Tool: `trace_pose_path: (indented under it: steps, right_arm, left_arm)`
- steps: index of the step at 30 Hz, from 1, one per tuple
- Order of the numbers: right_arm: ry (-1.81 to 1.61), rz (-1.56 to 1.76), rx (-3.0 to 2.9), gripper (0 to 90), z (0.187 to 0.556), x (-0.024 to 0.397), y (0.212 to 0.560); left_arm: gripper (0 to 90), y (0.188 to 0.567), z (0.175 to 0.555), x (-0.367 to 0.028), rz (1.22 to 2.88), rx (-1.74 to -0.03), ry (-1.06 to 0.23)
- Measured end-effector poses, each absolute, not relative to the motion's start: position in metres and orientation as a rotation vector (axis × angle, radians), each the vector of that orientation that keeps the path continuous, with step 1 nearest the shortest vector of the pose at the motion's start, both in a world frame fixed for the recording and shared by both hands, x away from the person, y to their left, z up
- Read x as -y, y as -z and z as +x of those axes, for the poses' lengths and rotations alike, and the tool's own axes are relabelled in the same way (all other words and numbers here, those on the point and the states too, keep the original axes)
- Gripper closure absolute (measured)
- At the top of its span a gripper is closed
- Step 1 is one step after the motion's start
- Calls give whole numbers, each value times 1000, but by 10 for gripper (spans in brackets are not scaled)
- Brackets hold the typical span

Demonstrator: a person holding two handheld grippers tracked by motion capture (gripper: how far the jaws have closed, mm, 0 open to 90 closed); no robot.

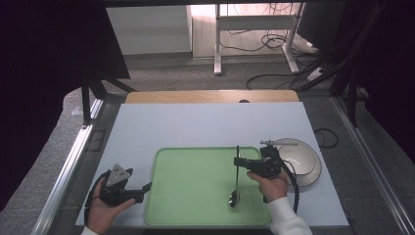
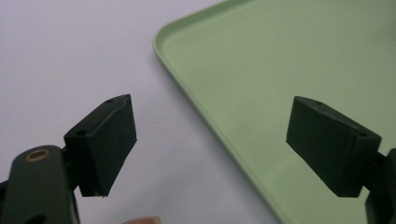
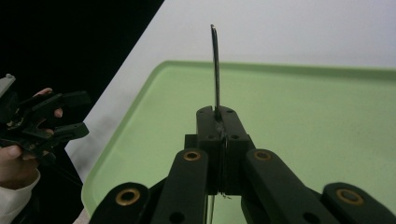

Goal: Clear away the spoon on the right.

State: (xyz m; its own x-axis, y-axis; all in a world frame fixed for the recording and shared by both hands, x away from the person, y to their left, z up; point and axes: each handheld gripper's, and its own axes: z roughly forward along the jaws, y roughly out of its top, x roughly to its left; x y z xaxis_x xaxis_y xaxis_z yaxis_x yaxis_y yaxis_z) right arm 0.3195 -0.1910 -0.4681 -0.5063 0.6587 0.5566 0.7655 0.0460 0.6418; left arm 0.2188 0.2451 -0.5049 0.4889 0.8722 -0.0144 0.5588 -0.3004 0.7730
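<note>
Right claw (image 3: 218, 122) pinching spoon (image 1: 236, 177) mid-handle | bowl end hanging over tray (image 1: 195, 215) | left claw (image 2: 210, 144) spread

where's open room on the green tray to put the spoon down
Most of the green tray is bare: the whole stretch from its left rim across to the spoon, which the right hand-held gripper holds. The crowded part is the right edge, where that hand and the white bowl sit close together.
</note>
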Motion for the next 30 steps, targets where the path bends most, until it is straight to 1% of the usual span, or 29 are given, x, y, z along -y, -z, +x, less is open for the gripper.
trace_pose_path:
  steps: [8, 17, 30]
  right_arm:
    - [1407, -1562, 2210, 894, 320, 187, 482]
    - [1342, -1668, 2260, 867, 320, 177, 500]
    - [1224, -1796, 2327, 851, 323, 171, 516]
  left_arm:
    - [157, 505, 219, -245, 1988, -1179, -539]
    - [157, 505, 219, -244, 2000, -1172, -541]
    - [157, 505, 219, -245, 1996, -1179, -543]
